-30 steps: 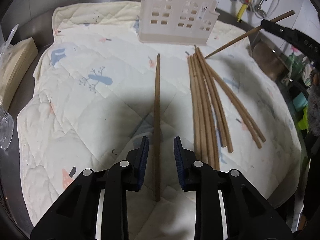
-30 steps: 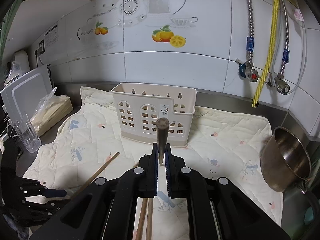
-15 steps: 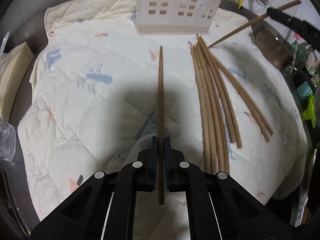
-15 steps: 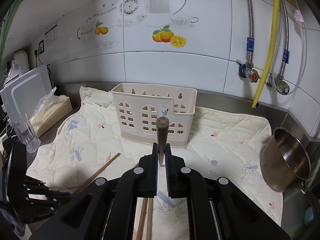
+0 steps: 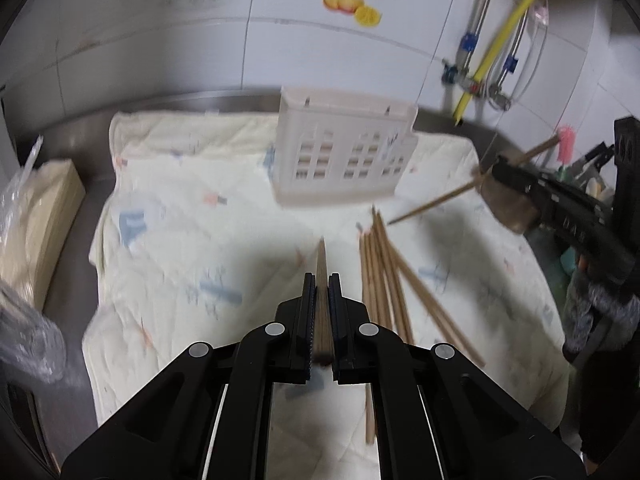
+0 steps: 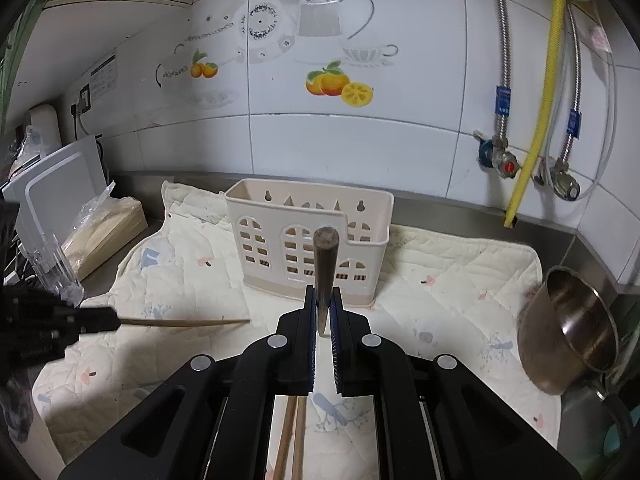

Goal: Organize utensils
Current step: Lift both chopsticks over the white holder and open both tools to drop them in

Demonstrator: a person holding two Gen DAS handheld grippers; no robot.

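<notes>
Both grippers clamp one chopstick each: left gripper [image 5: 322, 312], right gripper [image 6: 323, 320]; the utensil holder [image 6: 308, 248] stands just beyond; tilt tips down, enter its open top squarely; loose chopsticks [image 5: 384, 280] lie before it.

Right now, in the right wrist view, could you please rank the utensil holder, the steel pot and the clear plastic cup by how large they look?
1. utensil holder, the widest.
2. steel pot, somewhat smaller, though nearer the camera and cut by the fisheye edge, so its true size is unsure.
3. clear plastic cup, plainly the smallest.
</notes>
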